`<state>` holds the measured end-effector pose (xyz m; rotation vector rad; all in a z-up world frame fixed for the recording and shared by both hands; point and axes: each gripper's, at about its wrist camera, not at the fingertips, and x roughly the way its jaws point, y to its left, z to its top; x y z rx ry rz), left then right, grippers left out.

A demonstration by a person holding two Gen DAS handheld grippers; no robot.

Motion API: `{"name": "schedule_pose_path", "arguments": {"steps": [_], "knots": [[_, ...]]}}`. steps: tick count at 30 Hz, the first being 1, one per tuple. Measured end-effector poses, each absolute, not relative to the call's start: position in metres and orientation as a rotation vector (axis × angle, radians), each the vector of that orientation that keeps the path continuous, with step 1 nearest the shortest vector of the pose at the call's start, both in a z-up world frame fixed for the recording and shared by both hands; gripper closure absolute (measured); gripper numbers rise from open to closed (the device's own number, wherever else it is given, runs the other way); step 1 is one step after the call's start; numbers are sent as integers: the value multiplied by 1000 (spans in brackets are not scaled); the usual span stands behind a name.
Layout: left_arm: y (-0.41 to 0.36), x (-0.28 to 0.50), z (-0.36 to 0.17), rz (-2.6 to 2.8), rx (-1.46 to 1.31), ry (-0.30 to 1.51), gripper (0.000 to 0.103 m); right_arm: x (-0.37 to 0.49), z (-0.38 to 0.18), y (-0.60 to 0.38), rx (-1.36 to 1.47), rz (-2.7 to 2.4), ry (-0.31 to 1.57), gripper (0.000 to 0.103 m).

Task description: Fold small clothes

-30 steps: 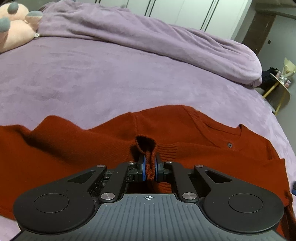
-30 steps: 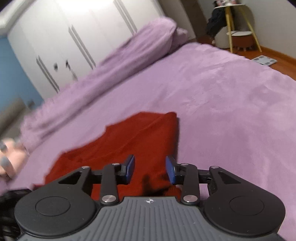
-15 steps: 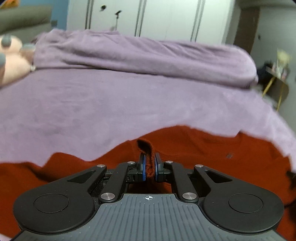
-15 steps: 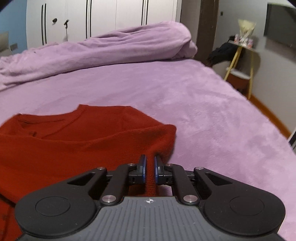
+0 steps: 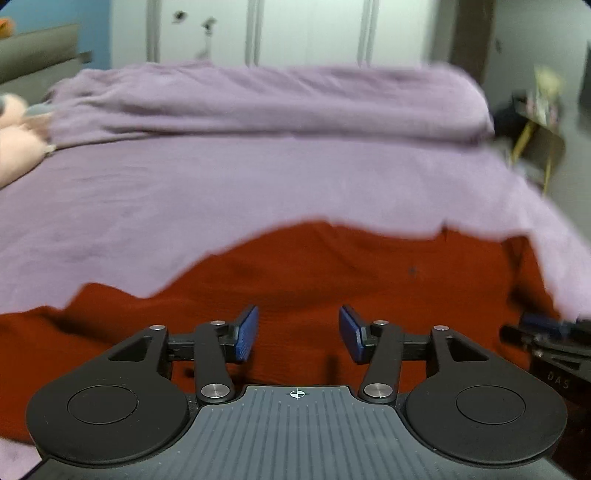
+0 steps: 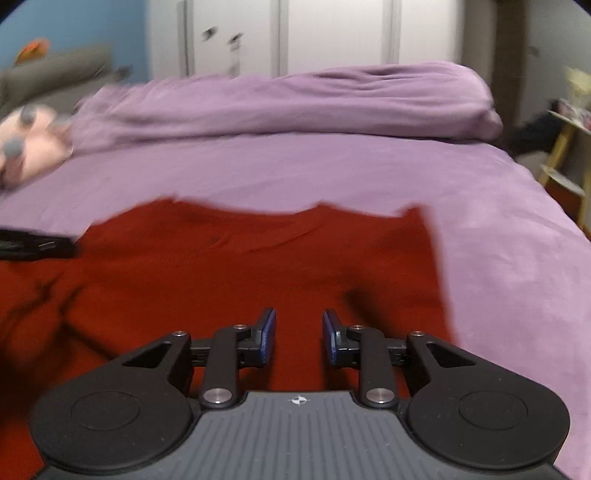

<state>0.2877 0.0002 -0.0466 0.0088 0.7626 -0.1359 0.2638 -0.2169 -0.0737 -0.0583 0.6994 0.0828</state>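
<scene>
A: Where does the rust-red knitted sweater point(image 5: 332, 280) lie?

B: It is spread flat on the lilac plush bedspread point(image 5: 221, 184), at the near side of the bed. Its far edge runs uneven across both wrist views, and in the right wrist view its right-hand edge point(image 6: 432, 258) falls straight down towards the camera, with bare bedspread beside it.

A: And the left gripper point(image 5: 298, 334)?

B: Released. Its jaws have just been opening, and the blue pads point(image 5: 246, 332) stand well apart above the knit with nothing pinched between them. Only flat red fabric shows through the gap.

A: The right gripper point(image 6: 298, 338)?

B: Also let go. Its jaws have just been opening too, though the gap is narrower than on the left. Its blue pads point(image 6: 266, 334) hang over the sweater near that right-hand edge, and no fold of cloth stands between them.

A: Can each see the other?

B: Yes. The right gripper's black body pokes in at the right edge of the left wrist view, and a dark blurred piece of the left gripper shows at the left edge of the right wrist view, over the red fabric.

A: What lies beyond?

B: A rumpled lilac duvet point(image 6: 295, 103) bunched along the far side of the bed, a pink plush toy with grey pads point(image 6: 26, 144) at the far left, white wardrobe doors point(image 5: 310, 33) behind, and a yellow-legged side table point(image 5: 535, 129) off to the right. Both views are blurred.
</scene>
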Motion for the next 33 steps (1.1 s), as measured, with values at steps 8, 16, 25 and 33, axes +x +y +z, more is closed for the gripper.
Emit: {"name": "schedule_pose_path", "arguments": {"steps": [8, 16, 25, 33], "knots": [[29, 294, -72, -86, 1, 784, 52, 261, -84, -305, -31, -296, 704, 79], [28, 284, -63, -53, -25, 802, 50, 222, -66, -270, -16, -43, 628, 73], [51, 279, -63, -20, -97, 865, 29, 222, -87, -250, -224, -20, 701, 73], [181, 217, -57, 9, -586, 847, 23, 171, -47, -250, 31, 8, 756, 73]]}}
